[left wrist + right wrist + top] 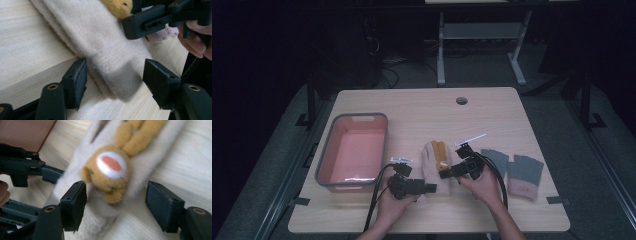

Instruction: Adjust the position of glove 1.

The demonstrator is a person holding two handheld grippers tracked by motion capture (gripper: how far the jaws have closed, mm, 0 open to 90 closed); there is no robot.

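A beige fleece glove [435, 165] with a yellow animal patch [112, 167] lies flat on the wooden table [422, 110]. My left gripper [432, 188] comes in from the left at the glove's cuff. In the left gripper view its jaws [115, 80] straddle the cuff [117, 75]: one pad rests against the cuff's edge, the other stands clear of it. My right gripper [443, 174] reaches in from the right over the glove's middle. In the right gripper view it is open [117, 202] around the patch, with a gap beside the far pad.
A grey bin with a pink inside [327, 150] stands left of the glove, close to my left hand. Two grey fingerless gloves [494, 160] [526, 175] lie to the right of my right hand. A round cable hole [461, 100] is near the table's far edge.
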